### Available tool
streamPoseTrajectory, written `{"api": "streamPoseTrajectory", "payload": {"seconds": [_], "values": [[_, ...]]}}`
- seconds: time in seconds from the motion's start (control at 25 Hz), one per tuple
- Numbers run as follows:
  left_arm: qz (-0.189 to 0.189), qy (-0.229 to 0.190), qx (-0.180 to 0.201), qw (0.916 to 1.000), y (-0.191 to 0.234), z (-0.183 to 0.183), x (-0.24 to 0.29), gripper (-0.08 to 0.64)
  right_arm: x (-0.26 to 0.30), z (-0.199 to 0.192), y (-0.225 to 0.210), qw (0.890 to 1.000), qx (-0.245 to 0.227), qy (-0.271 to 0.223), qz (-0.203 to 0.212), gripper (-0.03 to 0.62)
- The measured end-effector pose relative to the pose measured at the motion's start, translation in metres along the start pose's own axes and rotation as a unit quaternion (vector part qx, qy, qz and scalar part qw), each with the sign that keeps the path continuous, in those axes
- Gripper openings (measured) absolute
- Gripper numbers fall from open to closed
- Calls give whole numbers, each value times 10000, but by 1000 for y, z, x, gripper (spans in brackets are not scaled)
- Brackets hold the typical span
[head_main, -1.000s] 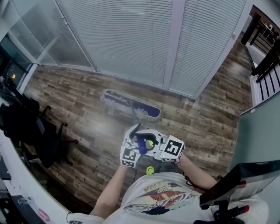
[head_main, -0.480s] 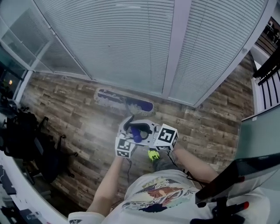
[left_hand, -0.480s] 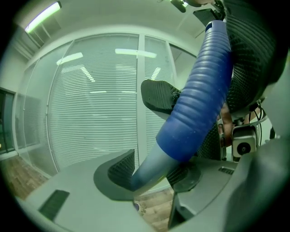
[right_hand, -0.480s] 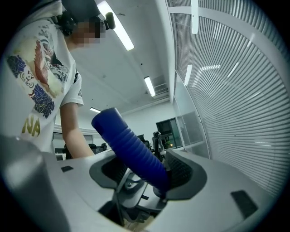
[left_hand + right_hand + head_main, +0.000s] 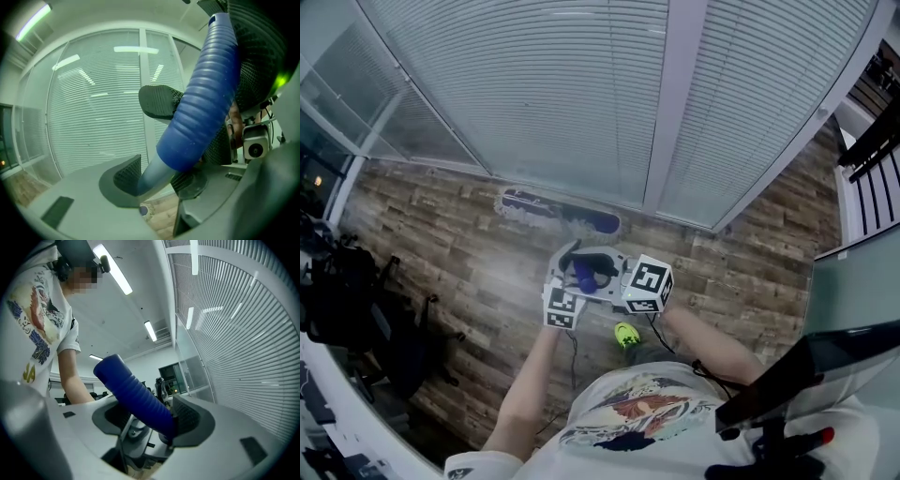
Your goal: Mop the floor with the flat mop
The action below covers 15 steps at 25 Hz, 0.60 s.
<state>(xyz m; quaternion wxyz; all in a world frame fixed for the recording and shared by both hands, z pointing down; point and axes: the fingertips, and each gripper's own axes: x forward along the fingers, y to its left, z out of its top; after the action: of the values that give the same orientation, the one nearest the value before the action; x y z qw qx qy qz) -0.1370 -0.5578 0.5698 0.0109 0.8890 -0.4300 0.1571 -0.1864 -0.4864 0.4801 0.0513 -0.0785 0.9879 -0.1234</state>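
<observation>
The flat mop's head [image 5: 558, 212] lies on the wood-look floor [image 5: 441, 234], right against the foot of the blinds. Its blue ribbed handle [image 5: 584, 274] rises to both grippers, held close together in front of the person's chest. My left gripper [image 5: 567, 281] has the handle [image 5: 201, 103] between its jaws, which are closing and pressing on it [image 5: 154, 177]. My right gripper [image 5: 623, 277] is shut on the same handle [image 5: 133, 392] a little higher up, jaws either side [image 5: 154, 420]. The thin shaft below the grip is mostly hidden by the grippers.
A glass wall with white blinds [image 5: 581, 94] bounds the floor ahead. A black office chair with dark bags [image 5: 347, 291] stands at the left. Black furniture [image 5: 872, 141] is at the right, and a dark screen [image 5: 806, 375] at the lower right. A yellow-green shoe [image 5: 626, 335] shows below the grippers.
The mop head slid away over the floor up to the foot of the blinds. Both grippers went forward with the handle and kept their hold.
</observation>
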Motion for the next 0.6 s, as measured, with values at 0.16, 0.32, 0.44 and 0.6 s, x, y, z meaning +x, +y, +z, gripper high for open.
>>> {"api": "streamPoseTrajectory", "payload": {"seconds": [0.16,0.32,0.44,0.6], "values": [[52,-214,-267,9994,-27,8,-21,152,-16,1,30,9999,-56,-10,-160,258],[91,-375,-494,9980,-78,13,-63,153,-41,1,88,9988,-143,-61,-456,258],[-82,-387,-458,9982,-123,6,-108,153,-55,-13,146,9973,-148,-38,-718,256],[-414,-425,-301,9978,-188,-6,-174,153,-73,-36,231,9940,-243,-78,-1060,253]]}}
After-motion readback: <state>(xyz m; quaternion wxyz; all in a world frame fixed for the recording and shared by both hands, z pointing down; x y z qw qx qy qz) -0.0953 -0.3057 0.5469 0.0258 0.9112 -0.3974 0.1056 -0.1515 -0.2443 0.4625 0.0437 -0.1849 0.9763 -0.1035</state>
